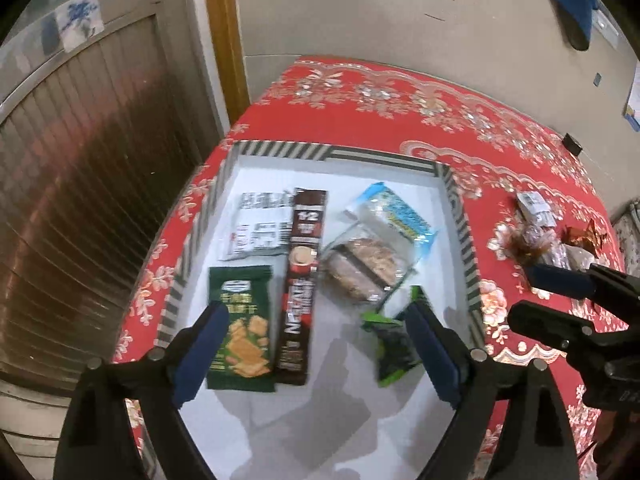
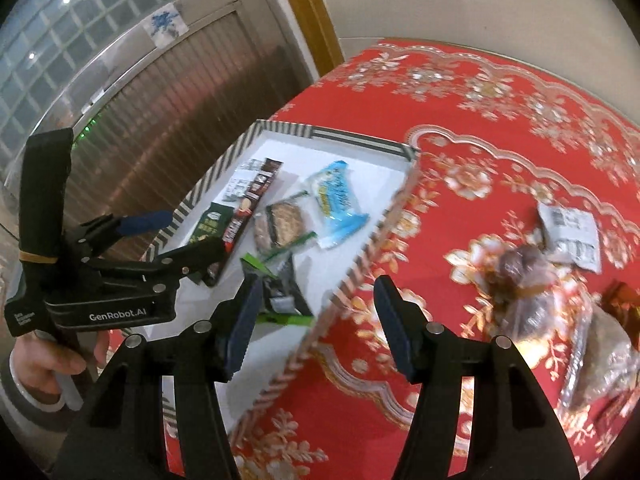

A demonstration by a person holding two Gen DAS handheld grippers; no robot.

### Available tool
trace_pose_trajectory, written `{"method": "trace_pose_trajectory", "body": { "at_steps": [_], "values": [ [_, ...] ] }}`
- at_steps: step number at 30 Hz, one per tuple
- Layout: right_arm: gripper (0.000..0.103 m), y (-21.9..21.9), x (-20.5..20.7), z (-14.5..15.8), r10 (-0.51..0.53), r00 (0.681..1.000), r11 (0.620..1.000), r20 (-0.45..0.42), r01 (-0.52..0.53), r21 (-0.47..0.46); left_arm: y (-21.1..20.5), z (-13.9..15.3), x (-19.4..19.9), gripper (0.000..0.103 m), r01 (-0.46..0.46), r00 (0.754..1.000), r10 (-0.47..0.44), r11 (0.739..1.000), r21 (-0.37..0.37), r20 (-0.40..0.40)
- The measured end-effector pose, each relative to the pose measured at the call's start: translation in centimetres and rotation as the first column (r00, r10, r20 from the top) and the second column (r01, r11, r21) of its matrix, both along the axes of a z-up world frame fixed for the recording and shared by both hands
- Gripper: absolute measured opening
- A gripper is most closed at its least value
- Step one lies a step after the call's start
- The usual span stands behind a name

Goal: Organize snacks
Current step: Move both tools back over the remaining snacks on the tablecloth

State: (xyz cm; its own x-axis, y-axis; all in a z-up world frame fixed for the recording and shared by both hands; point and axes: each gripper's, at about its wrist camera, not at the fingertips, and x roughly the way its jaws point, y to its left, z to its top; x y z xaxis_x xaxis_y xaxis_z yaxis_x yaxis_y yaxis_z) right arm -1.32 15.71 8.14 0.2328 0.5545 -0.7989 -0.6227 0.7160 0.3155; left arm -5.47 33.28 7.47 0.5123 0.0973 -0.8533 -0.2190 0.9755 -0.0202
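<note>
A white tray with a striped rim (image 1: 384, 158) (image 2: 360, 144) sits on the red table. In it lie a green cracker pack (image 1: 242, 328), a brown coffee stick (image 1: 302, 292), a white packet (image 1: 260, 226), a clear biscuit pack (image 1: 364, 268), a blue pack (image 1: 400, 212) (image 2: 336, 204) and a dark green pack (image 1: 390, 344) (image 2: 280, 292). My left gripper (image 1: 316, 344) is open and empty above the tray. My right gripper (image 2: 316, 320) is open and empty over the tray's right rim. Loose snacks (image 2: 532, 300) lie on the cloth to the right.
The red flowered tablecloth (image 2: 480, 128) covers the table. A white packet (image 2: 568, 236) and brown wrapped snacks (image 1: 536, 236) lie right of the tray. A wooden door frame (image 1: 224, 40) and a ribbed shutter (image 1: 80, 160) stand at the left.
</note>
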Motion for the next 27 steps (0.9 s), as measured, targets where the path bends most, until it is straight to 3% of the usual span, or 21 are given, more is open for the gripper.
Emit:
{"method": "trace_pose_trajectory", "body": {
  "at_steps": [13,27],
  "values": [
    [0.058,-7.9,0.0,-0.1,-0.124,0.992,0.992,0.006,0.124,-0.025,-5.7,0.2,1.8,0.092,0.082,0.997,-0.082,0.997,-0.002,-0.003],
    [0.058,-16.2,0.1,-0.8,-0.27,0.963,0.962,-0.01,0.269,-0.046,-12.1,-0.1,4.2,0.092,0.167,0.986,-0.167,0.986,-0.004,-0.021]
  ]
}}
